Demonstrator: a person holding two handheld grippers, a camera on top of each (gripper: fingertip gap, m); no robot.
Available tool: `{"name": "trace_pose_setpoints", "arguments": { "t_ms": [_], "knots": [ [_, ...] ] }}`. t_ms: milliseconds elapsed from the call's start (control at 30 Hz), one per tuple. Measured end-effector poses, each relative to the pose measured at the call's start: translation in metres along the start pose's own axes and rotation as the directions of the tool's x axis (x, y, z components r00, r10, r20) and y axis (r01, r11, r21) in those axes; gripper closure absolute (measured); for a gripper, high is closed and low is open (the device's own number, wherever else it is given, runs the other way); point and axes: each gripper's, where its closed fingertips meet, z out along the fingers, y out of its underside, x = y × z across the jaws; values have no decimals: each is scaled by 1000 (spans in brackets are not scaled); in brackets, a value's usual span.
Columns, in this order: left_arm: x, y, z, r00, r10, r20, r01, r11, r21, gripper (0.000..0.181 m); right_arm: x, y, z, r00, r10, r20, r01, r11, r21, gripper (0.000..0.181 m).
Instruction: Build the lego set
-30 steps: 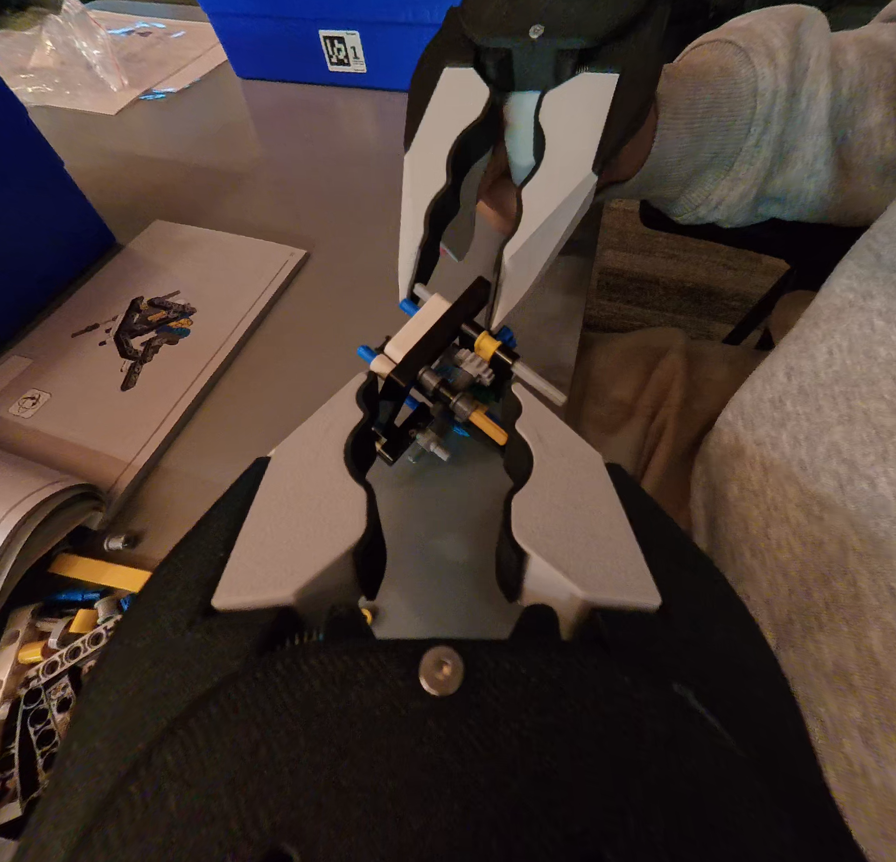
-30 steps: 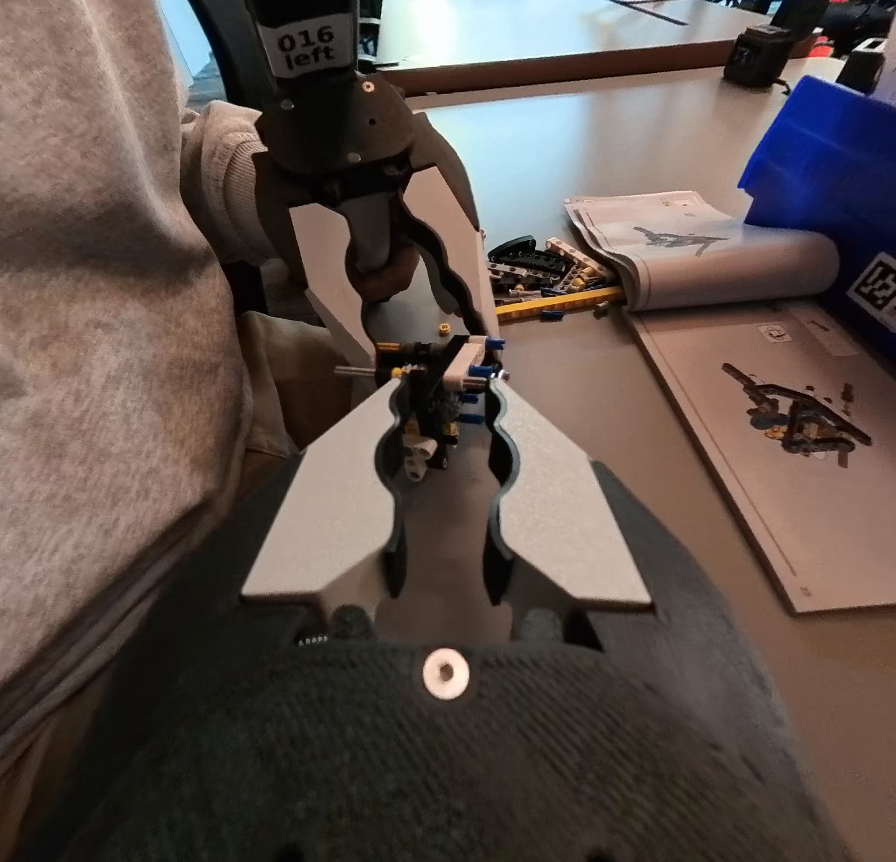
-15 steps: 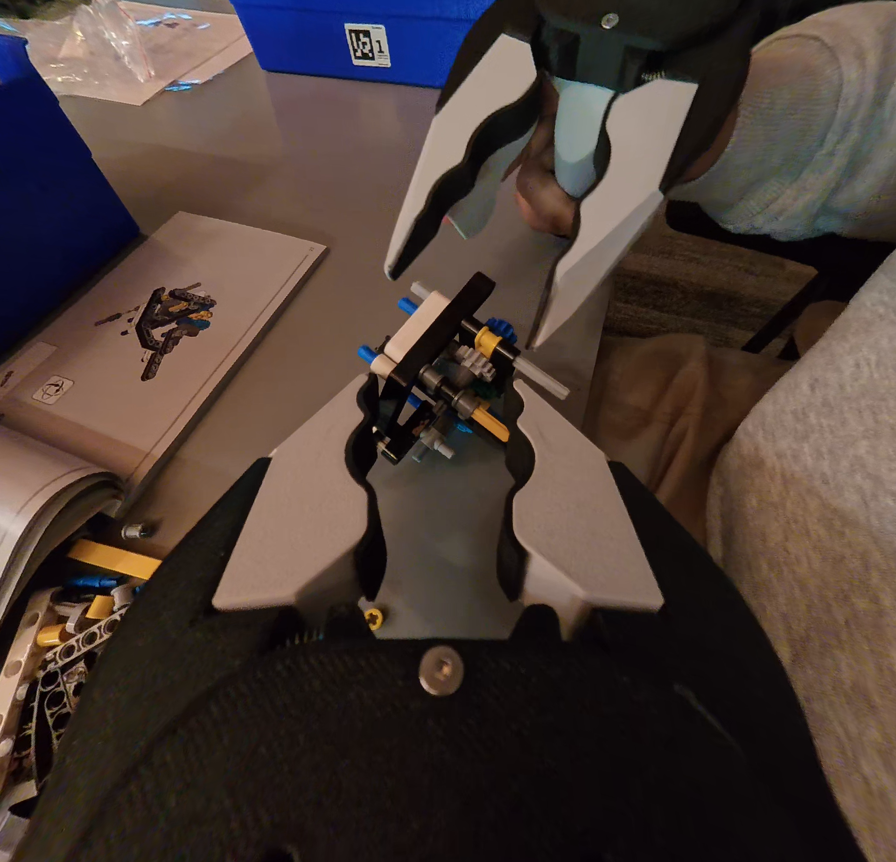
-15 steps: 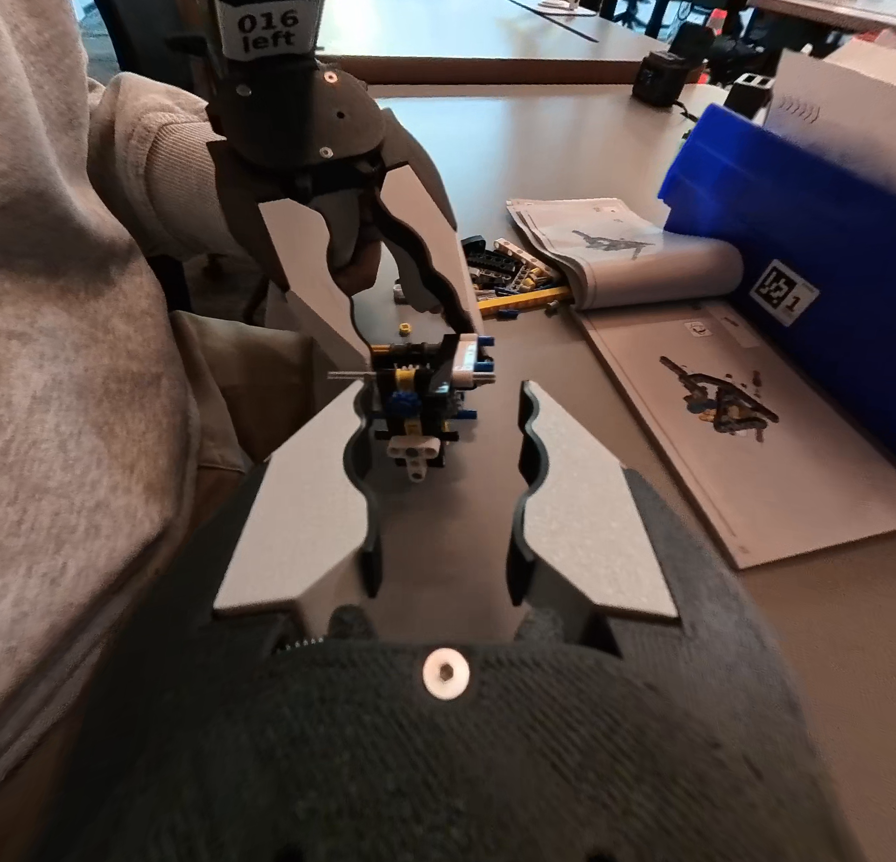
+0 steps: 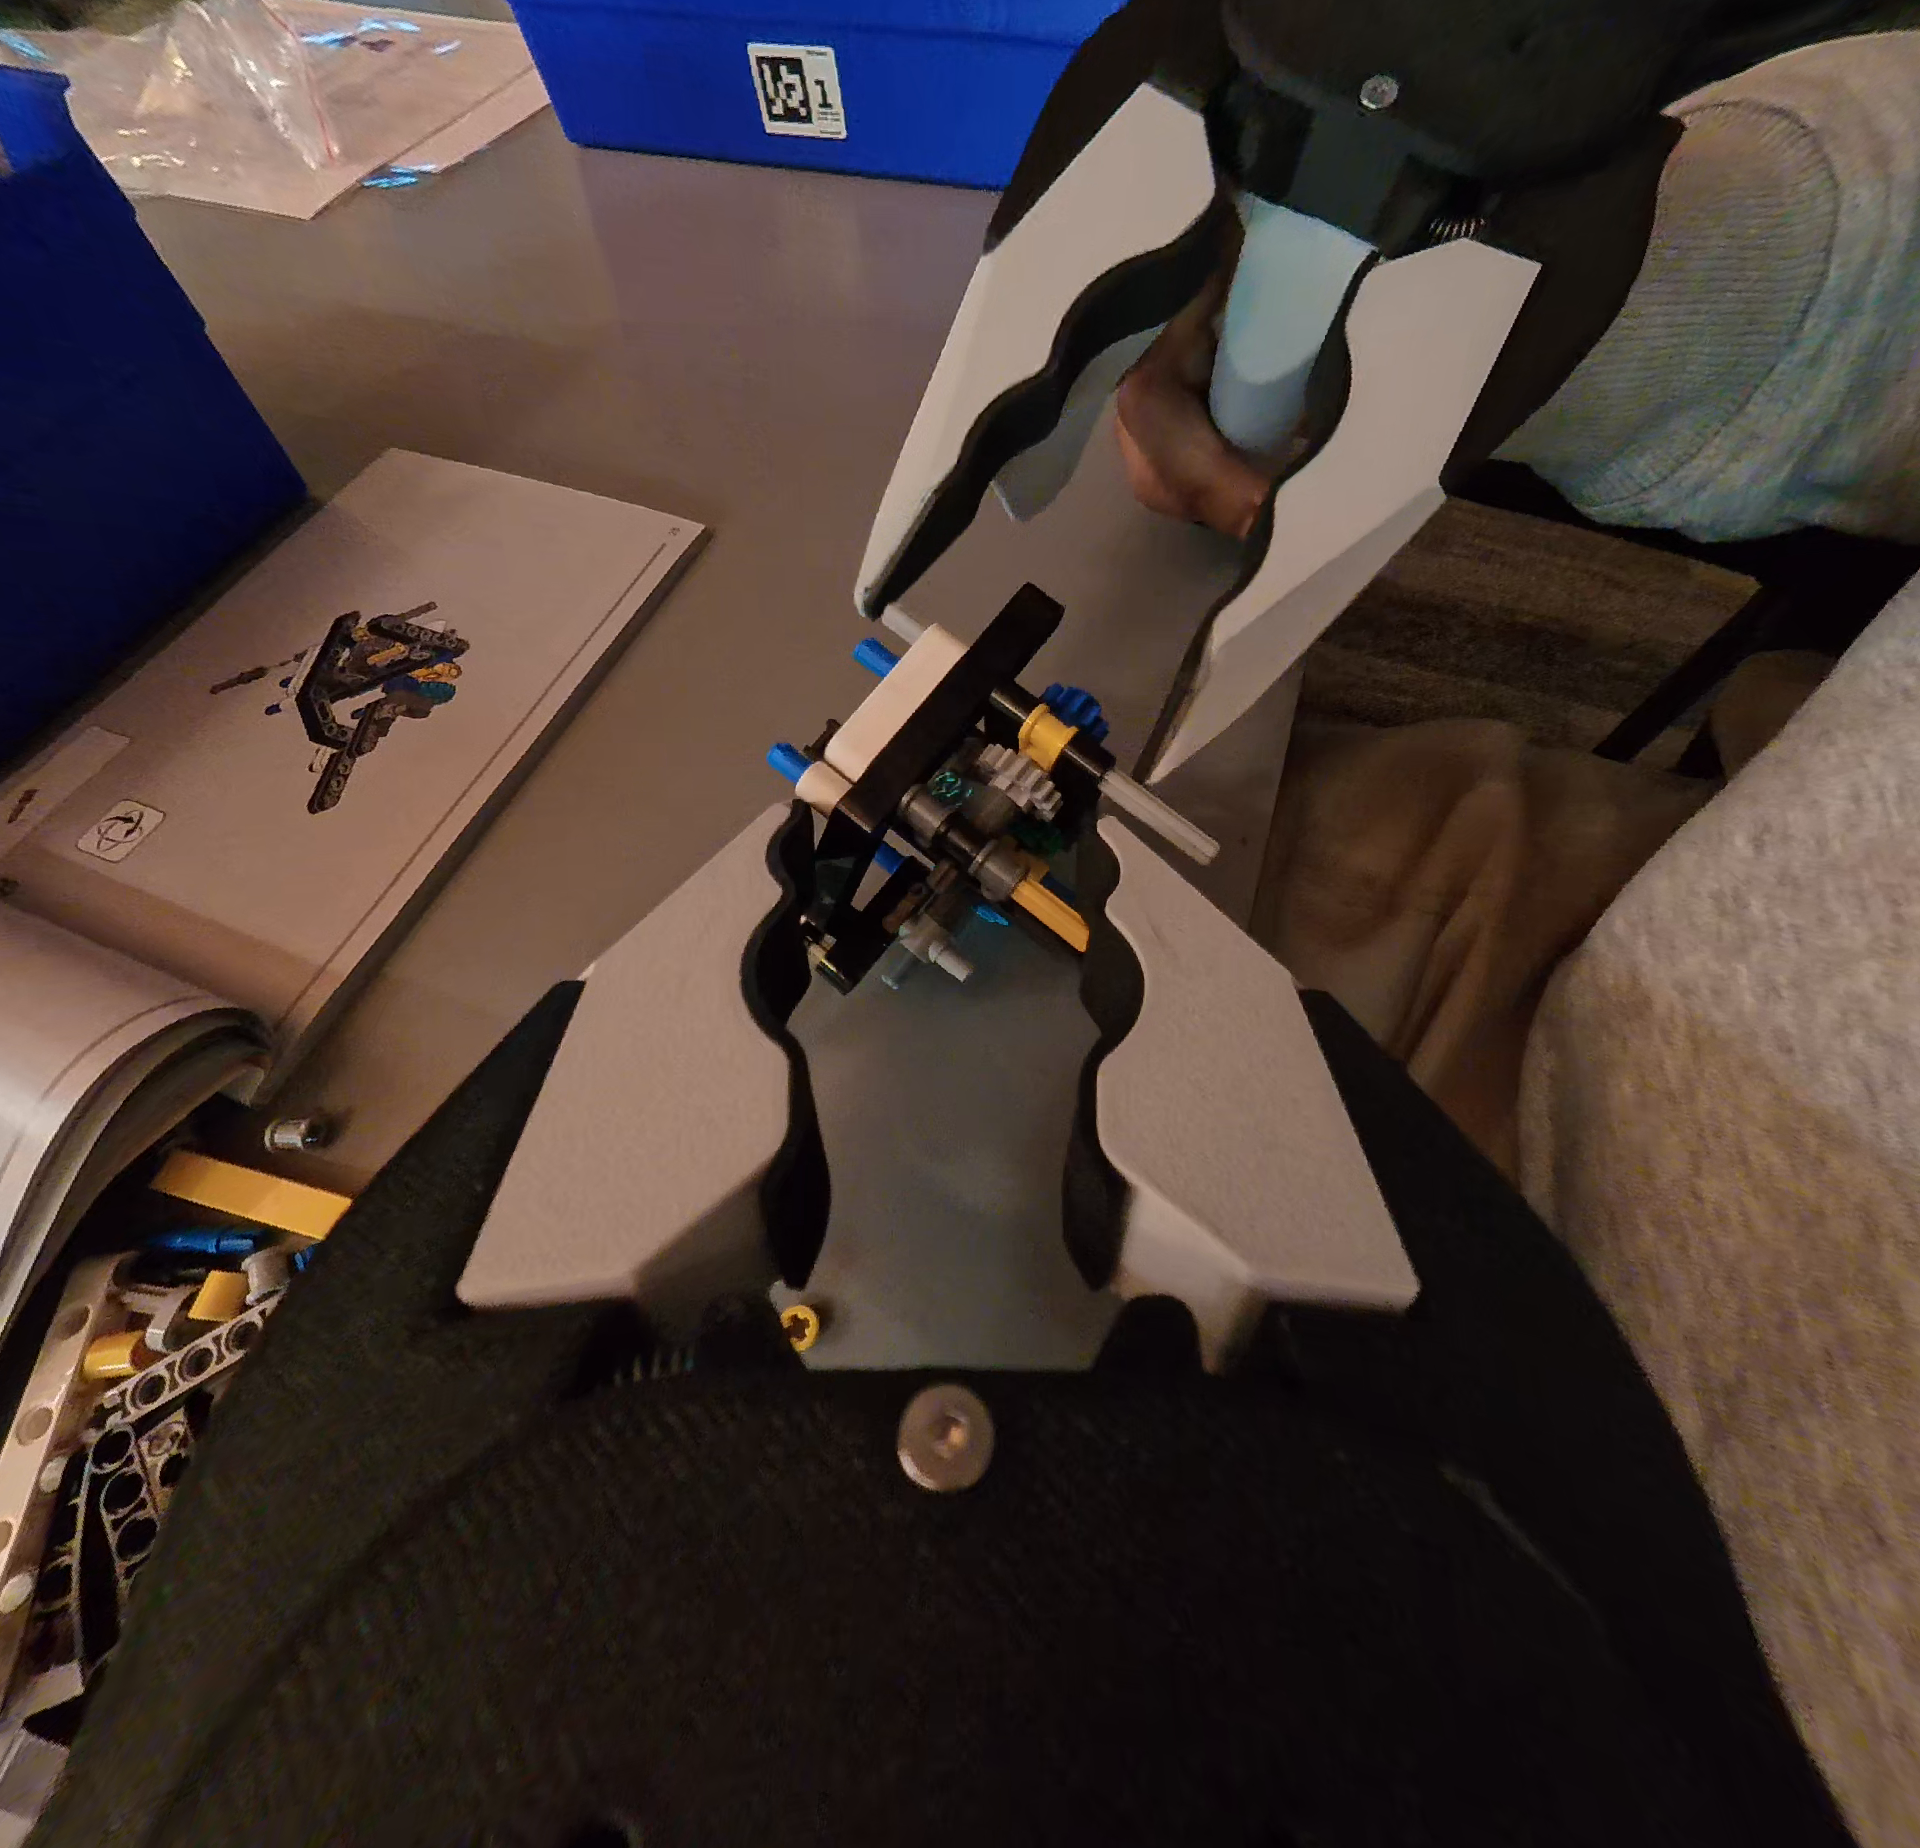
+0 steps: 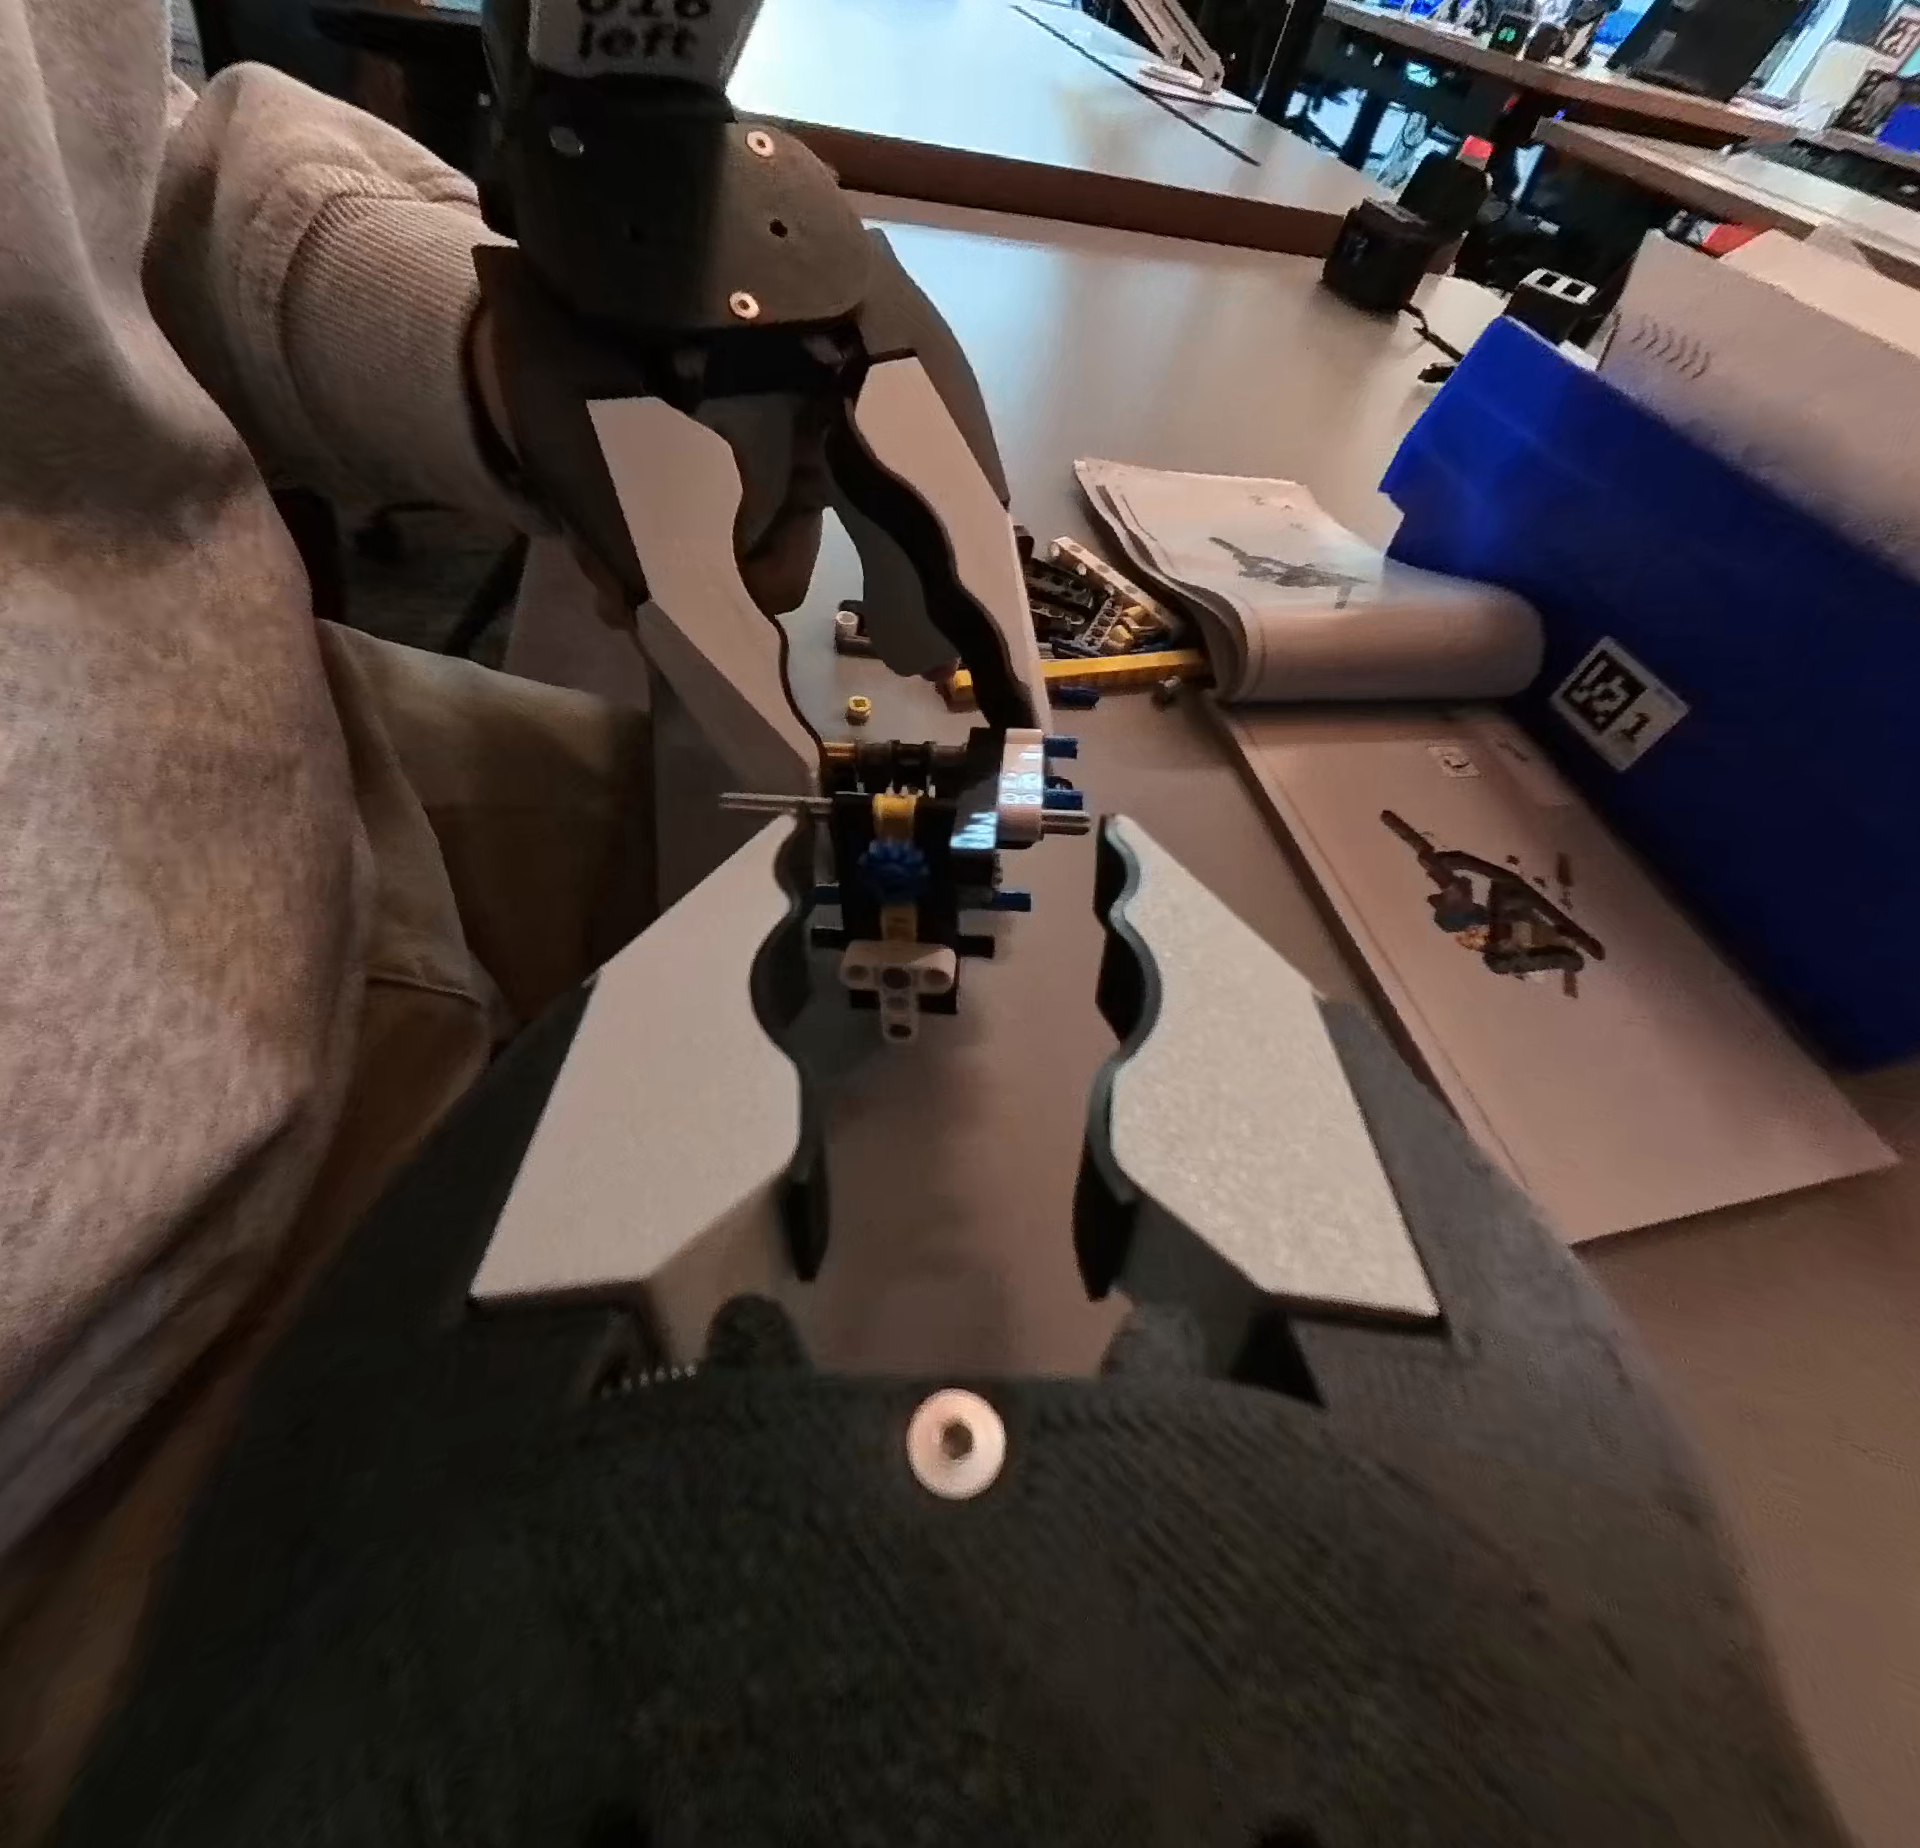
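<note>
A small lego assembly (image 5: 935, 728) of black beams, a white block, blue pins, grey and blue gears and yellow axles is held above the table's near edge. My left gripper (image 5: 940, 842) is shut on its lower end. In the right wrist view the same assembly (image 6: 899, 972) hangs from the left gripper (image 6: 925, 744), which comes down from above. My right gripper (image 6: 951, 832) is open; its left finger is close beside the assembly and its right finger stands apart. It shows in the left wrist view (image 5: 1013, 686) spread wide just beyond the assembly.
An open instruction booklet (image 5: 343, 718) lies on the grey table (image 5: 582, 344). A pile of loose lego parts (image 5: 135, 1351) lies beside its folded pages. Blue bins (image 5: 810, 42) stand behind it. A small yellow piece (image 6: 858, 709) lies on the table. The person's lap (image 5: 1403, 915) is alongside.
My right gripper has opened, let go of the assembly and drawn back a little. The left gripper still holds the assembly in about the same place.
</note>
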Motion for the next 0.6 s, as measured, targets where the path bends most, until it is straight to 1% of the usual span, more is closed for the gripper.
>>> {"name": "trace_pose_setpoints", "arguments": {
  "t_ms": [333,433,600],
  "knots": [
    [1,1,-1,1000,-6,-8,6,1000,-11,134,0,1,1,999,-35,-3,35,999,-2,133],
    [1,1,-1,1000,2,-5,-2,999,-34,139,-3,0,2,999,-43,5,43,999,1,134],
    [1,1,-1,1000,-8,0,8,999,-44,139,-1,1,1,1000,-29,10,29,1000,-6,134]
  ]
}}
